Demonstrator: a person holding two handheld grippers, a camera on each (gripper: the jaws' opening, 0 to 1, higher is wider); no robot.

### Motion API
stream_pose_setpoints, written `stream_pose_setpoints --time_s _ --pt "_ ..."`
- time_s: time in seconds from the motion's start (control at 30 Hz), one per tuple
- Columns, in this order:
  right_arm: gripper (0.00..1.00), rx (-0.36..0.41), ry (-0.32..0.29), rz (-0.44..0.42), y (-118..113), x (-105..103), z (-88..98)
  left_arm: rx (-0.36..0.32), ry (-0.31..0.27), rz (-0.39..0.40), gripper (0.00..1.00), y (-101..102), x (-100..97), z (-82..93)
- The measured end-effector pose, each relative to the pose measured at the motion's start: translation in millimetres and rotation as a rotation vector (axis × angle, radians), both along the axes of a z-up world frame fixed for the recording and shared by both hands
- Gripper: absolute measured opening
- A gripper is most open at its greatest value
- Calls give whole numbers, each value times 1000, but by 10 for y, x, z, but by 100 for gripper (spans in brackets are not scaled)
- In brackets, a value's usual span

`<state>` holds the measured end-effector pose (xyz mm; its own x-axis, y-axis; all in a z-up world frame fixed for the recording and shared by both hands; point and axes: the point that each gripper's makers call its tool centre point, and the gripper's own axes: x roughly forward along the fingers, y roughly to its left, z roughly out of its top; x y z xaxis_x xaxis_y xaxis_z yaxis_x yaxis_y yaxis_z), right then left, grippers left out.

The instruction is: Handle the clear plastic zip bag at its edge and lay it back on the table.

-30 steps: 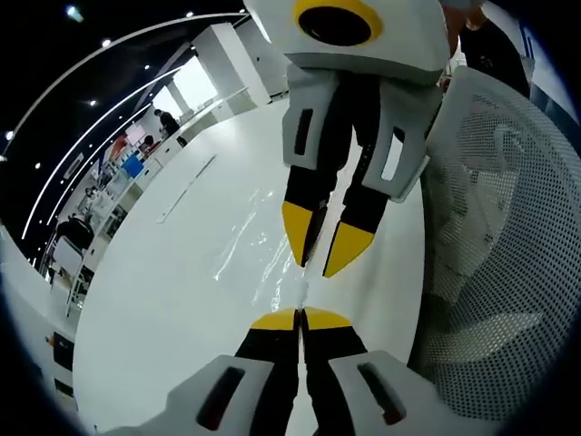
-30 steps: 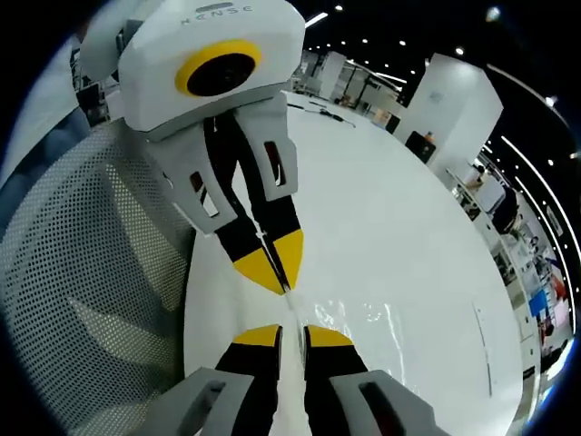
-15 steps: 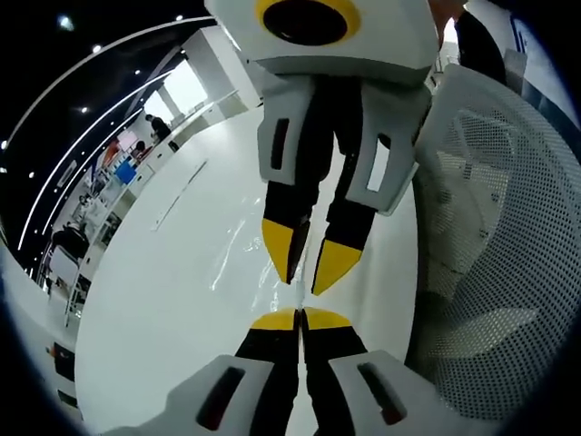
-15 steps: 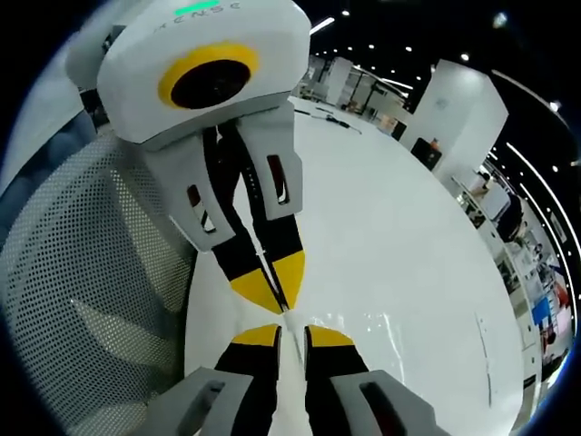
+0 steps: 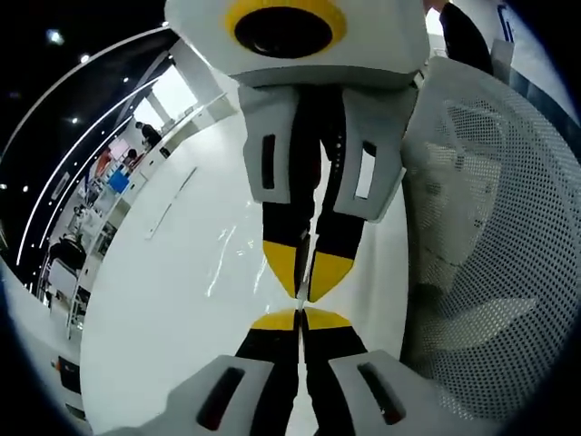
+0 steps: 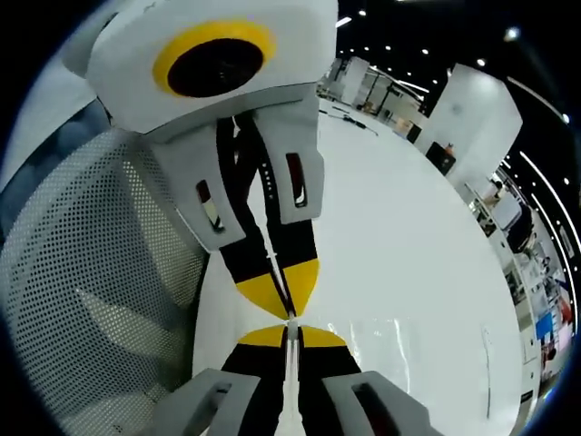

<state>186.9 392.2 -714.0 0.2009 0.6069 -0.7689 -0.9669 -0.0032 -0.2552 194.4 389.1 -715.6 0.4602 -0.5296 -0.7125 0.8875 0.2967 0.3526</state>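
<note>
The clear plastic zip bag (image 5: 229, 257) lies shiny and wrinkled on the white table (image 5: 145, 318), with one edge lifted towards me. My left gripper (image 5: 300, 319) is shut on that edge, its yellow tips pressed together. Tip to tip with it, my right gripper (image 5: 304, 276) comes down from the top, also shut on the same edge. In the right gripper view the right gripper (image 6: 289, 335) pinches a thin pale strip of the bag (image 6: 388, 332), and the left gripper (image 6: 283, 298) meets it from above.
A white mesh chair (image 5: 486, 245) stands close beside the table edge (image 6: 86, 272). A slim strip (image 5: 170, 203) lies farther out on the table. A white pillar (image 6: 467, 109), desks and people (image 5: 143, 136) are far behind.
My right gripper's jaws have gone from open to shut on the bag's edge. The two grippers have drawn closer until their tips nearly touch. The left stayed shut.
</note>
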Motion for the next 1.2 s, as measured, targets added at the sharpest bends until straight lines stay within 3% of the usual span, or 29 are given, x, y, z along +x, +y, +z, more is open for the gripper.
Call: stream_pose_setpoints --time_s 0.37,1.2 --pt "0 -32 -21 54 -11 -47 -29 5 2 -17 0 -14 -59 -18" --pt "0 -40 -39 27 -43 -7 -52 -7 12 4 0 14 -28 -8"
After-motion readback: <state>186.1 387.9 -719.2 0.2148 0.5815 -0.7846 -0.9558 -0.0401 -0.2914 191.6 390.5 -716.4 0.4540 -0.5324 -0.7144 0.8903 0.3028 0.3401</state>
